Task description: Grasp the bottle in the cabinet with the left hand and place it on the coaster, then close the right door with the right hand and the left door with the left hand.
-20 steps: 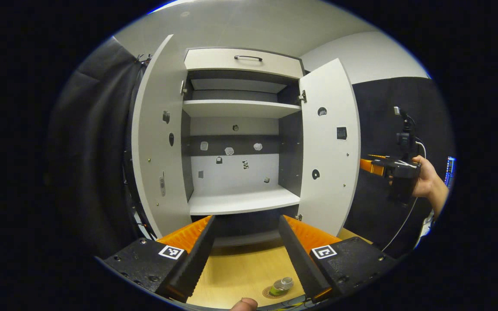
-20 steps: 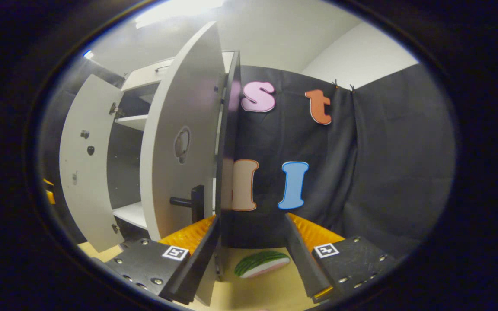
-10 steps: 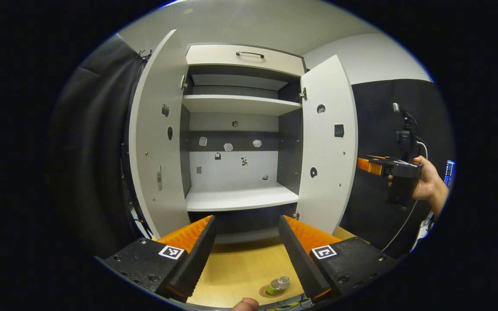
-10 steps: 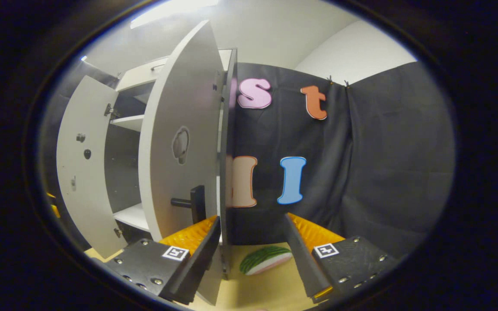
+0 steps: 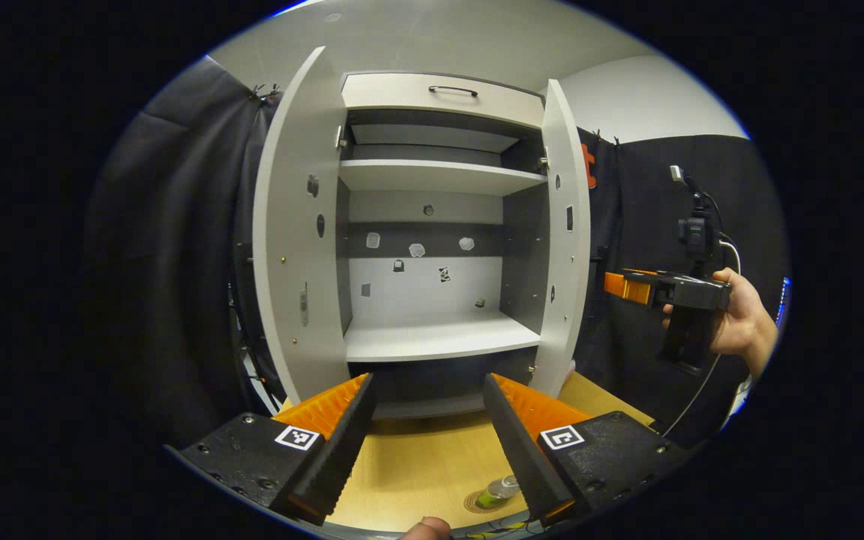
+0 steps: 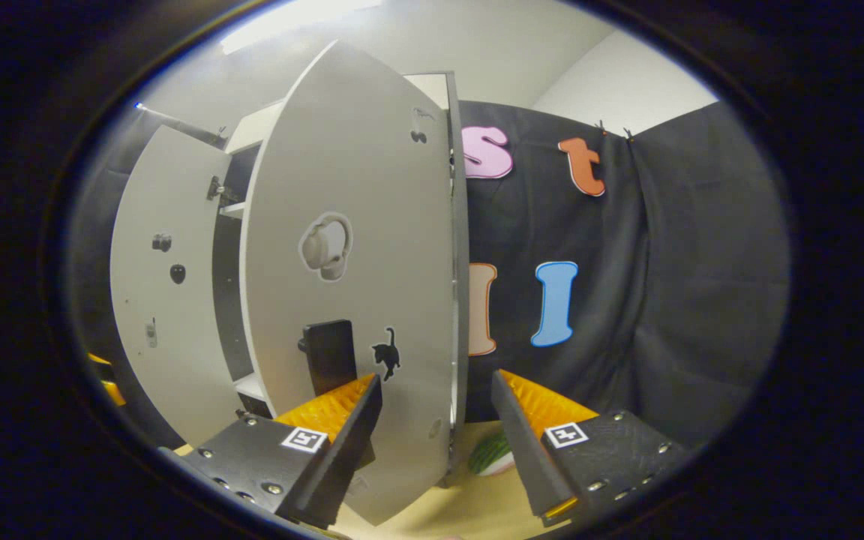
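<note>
Now | white right cabinet door (image 6: pixel 357 300) swings more edge-on than before, frame centre | right hand-held gripper (image 6: pixel 436 420) wide open, empty, straddling its edge | clear green-liquid bottle (image 5: pixel 498 491) on round coaster (image 5: pixel 481 502), closing underway | left hand-held gripper (image 5: pixel 426 420) open, empty

Black gripper bodies (image 5: pixel 612 457), silver screws, square fiducial markers, ridged wedge-shaped jaws

The left hand-held gripper (image 5: pixel 426 439) points forward and level in the left gripper view, its two ridged fingers (image 5: pixel 336 442) spread wide apart with nothing between them. A fingertip (image 5: pixel 424 529) of the hand holding it shows at the bottom edge. Farther off to the right, a bare hand (image 5: pixel 736 322) grips the right hand-held gripper (image 5: pixel 616 285) by its handle, holding it roughly level and pointing leftward; its jaw state cannot be told from there. In the right gripper view, the right hand-held gripper (image 6: pixel 436 435) has its fingers (image 6: pixel 346 442) spread wide, pressing on nothing.
</note>
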{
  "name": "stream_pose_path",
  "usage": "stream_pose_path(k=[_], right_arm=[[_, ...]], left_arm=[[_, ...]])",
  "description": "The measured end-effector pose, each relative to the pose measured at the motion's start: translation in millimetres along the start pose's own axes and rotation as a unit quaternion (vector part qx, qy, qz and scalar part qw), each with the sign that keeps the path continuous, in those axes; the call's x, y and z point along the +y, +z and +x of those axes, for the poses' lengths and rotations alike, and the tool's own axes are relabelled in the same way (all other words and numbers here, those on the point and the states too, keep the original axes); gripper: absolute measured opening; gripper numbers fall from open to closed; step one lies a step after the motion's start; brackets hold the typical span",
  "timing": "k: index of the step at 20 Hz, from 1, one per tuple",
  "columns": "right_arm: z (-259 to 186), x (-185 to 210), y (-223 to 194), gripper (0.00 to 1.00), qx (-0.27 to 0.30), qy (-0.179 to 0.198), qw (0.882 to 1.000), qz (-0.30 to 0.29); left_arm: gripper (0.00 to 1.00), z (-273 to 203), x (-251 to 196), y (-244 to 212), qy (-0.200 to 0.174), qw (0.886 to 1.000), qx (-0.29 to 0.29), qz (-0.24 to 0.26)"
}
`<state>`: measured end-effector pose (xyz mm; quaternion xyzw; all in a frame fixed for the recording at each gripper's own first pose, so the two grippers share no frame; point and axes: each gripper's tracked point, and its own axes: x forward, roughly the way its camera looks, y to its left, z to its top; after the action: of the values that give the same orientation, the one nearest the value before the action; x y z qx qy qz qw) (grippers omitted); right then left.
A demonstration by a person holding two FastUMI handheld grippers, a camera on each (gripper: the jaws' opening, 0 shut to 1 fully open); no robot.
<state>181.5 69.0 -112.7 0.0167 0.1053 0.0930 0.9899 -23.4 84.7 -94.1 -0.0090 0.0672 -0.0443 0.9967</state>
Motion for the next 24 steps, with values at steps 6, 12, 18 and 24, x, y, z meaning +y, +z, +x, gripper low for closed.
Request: stream_pose_path(k=[6,12,18,24], right_arm=[[15.5,48.0,-3.0,0.94,-0.002,0.026,1.000,0.006],[0.1,39.1,-12.2,0.93,-0.008,0.020,1.000,0.004],[-32.6,32.1,-19.7,0.96,-0.014,0.027,0.999,0.009],[-56.0,22.0,-30.0,0.95,-0.016,0.031,0.999,0.015]], left_arm=[[0.92,-12.4,45.0,-0.2,0.046,0.999,-0.005,-0.001],[0.92,-8.7,102.1,-1.9,0.079,0.997,-0.013,-0.008],[0.92,4.4,154.5,-3.1,0.085,0.996,-0.007,-0.004],[0.89,19.0,203.5,12.4,0.106,0.994,-0.009,-0.015]])
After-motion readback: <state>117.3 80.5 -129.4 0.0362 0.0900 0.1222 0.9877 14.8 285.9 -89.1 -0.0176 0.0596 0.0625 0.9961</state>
